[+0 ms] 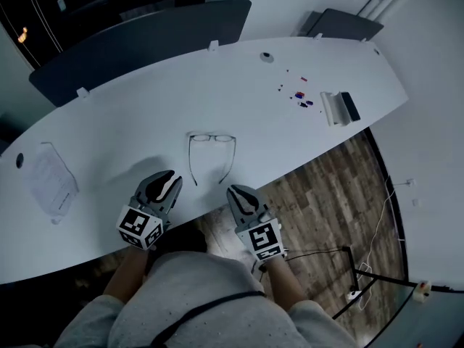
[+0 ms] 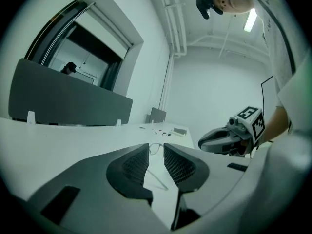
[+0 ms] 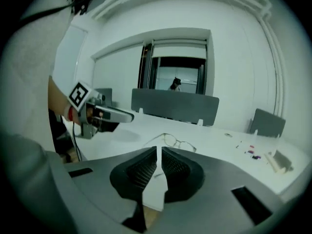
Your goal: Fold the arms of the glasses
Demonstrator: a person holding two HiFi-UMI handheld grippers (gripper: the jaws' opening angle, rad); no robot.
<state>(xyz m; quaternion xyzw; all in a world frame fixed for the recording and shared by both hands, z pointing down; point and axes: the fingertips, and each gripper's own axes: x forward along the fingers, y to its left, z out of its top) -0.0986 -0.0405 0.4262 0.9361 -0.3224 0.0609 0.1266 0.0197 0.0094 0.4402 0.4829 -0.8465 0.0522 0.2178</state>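
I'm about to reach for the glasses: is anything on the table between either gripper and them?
Nothing visible. Only bare table lies between the left gripper, the right gripper and the glasses, whose open arms point back at them. The small clutter sits far off to the right.

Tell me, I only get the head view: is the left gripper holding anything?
Observer: No. In the left gripper view, the left gripper has its jaws apart and is gripping nothing.
Operator: What about the other one?
Observer: The right gripper has its jaws together and is empty. The glasses lie on the table ahead of it, untouched.
Operator: Is there anything up high that I can't see?
Observer: Yes, a ceiling light is switched on.
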